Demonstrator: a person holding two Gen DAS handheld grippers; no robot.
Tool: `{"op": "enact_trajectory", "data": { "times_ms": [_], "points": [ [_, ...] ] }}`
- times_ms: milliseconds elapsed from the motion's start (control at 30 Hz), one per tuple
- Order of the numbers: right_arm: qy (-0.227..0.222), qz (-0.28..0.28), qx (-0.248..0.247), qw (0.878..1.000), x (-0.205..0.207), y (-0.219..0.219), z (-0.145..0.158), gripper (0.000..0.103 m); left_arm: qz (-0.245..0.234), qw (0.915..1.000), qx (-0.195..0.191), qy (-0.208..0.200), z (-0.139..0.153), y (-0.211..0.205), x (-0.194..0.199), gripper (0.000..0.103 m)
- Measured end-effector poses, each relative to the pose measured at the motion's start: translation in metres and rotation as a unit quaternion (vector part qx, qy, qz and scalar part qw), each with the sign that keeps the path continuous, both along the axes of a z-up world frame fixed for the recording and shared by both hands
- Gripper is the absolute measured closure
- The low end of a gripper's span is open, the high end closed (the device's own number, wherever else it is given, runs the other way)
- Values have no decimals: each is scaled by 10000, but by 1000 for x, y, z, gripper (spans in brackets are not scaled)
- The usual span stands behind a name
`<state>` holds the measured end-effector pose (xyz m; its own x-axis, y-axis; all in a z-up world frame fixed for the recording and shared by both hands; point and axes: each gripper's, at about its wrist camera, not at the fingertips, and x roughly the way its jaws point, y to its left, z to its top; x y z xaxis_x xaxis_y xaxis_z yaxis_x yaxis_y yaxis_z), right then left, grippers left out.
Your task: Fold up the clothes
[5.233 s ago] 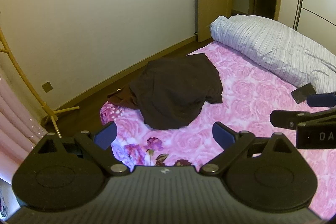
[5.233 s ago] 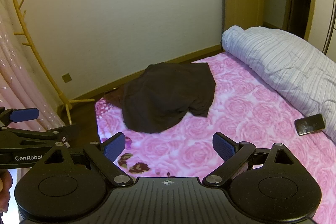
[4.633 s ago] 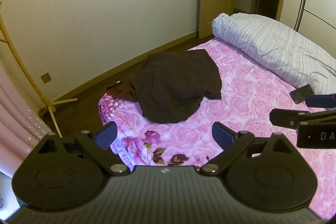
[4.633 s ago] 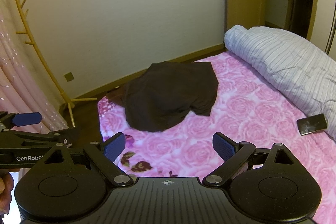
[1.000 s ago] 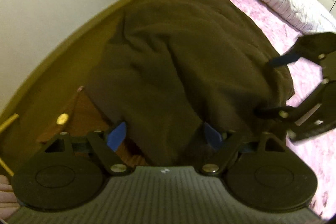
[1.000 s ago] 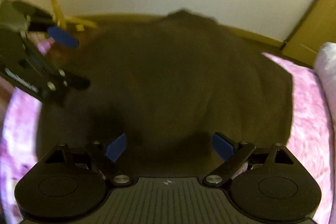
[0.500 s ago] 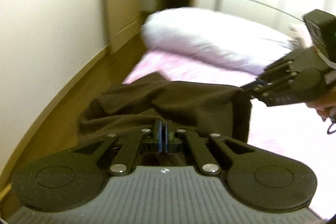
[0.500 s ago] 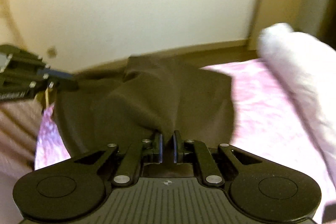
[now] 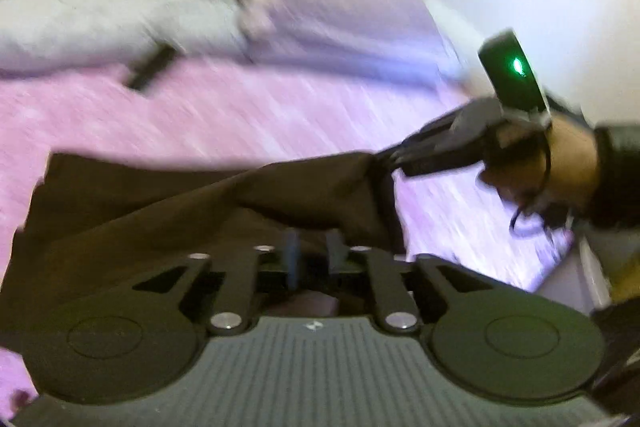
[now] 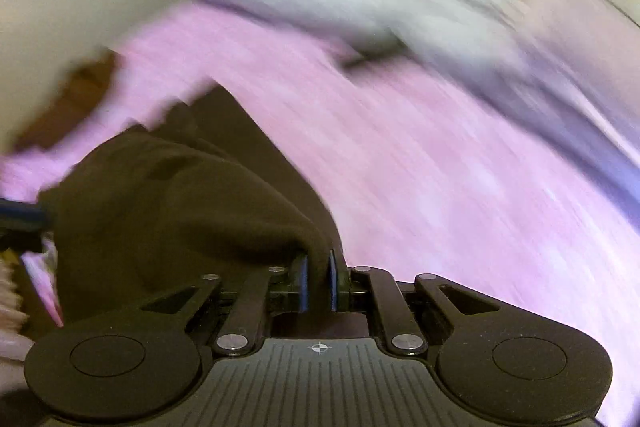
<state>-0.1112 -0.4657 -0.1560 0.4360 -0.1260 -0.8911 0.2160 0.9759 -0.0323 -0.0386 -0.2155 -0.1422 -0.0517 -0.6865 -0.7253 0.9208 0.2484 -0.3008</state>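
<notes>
brown garment (image 10: 168, 195) | both hand-held grippers (image 9: 314, 255) (image 10: 318, 281) opening, pinching cloth — edges blurred

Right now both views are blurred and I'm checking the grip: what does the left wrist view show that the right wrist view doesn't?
Left wrist only: the right gripper from outside, pinching the dark brown garment, and the hand holding it. Right wrist only: its own fingers with garment cloth between them, and wooden floor. Both: the garment, pink bedsheet, grey duvet.
</notes>
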Motion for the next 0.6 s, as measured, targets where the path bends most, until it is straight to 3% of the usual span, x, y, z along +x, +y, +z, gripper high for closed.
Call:
{"op": "enact_trajectory", "data": {
  "times_ms": [67,100,133,200,300,367,500,600],
  "points": [
    [326,-370,-129,9987,-38,-29,-14,80,-250,9991,293,-182,-15,-7,-17,68],
    [357,-450,-167,9982,-53,-37,-17,65,-283,9981,467,-286,-23,-8,-15,65],
    [320,-467,-150,9983,-62,-44,-16,37,-262,9969,644,-378,-32,-5,-11,62],
    [253,-328,-38,9991,-61,-25,-18,19,-182,9930,1020,-562,-49,6,-2,57],
    [355,-115,144,9992,-60,7,-29,19,-365,9817,1495,-1124,-64,26,11,56],
    [467,-265,325,9980,-71,20,-41,19,-861,9717,1558,-1551,-73,30,15,53],
    [740,-1144,619,9887,-107,29,-68,19,-2285,9470,1086,-1979,-98,11,-13,39],
    [810,-2061,705,9726,-148,15,-75,19,-3359,9153,557,-2152,-112,-10,-57,39]
  ]
}}
